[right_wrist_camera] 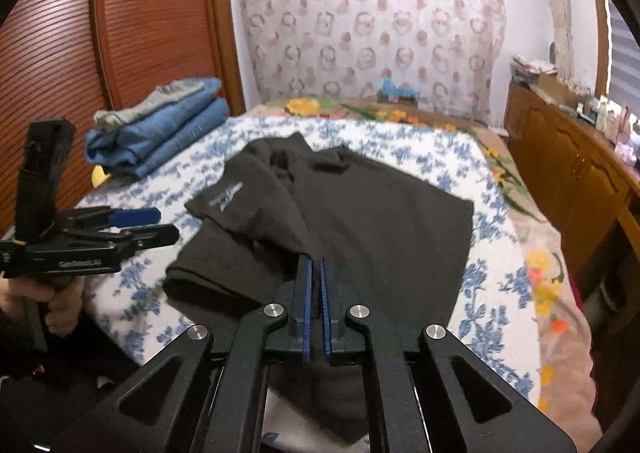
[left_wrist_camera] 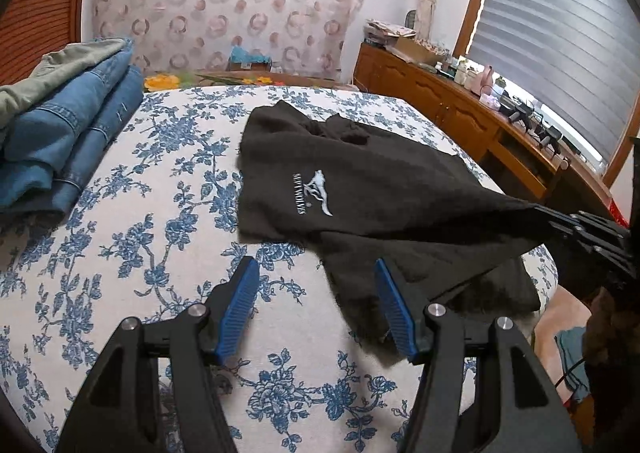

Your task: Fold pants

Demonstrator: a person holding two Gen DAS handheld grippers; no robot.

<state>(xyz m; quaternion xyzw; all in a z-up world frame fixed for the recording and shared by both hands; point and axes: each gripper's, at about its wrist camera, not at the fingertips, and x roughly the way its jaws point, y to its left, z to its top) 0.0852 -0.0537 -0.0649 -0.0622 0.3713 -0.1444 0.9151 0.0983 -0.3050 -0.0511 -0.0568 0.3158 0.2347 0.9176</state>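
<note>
The right gripper (right_wrist_camera: 316,265) is clenched on an edge of the black pants (right_wrist_camera: 360,213), which lie spread on the floral bedspread (left_wrist_camera: 120,213). The left gripper (left_wrist_camera: 316,269) hangs released above the bedspread, its right finger (left_wrist_camera: 394,305) over the pants' near corner. Folded jeans (left_wrist_camera: 68,141) sit well apart, leaving bare bedspread between.
</note>
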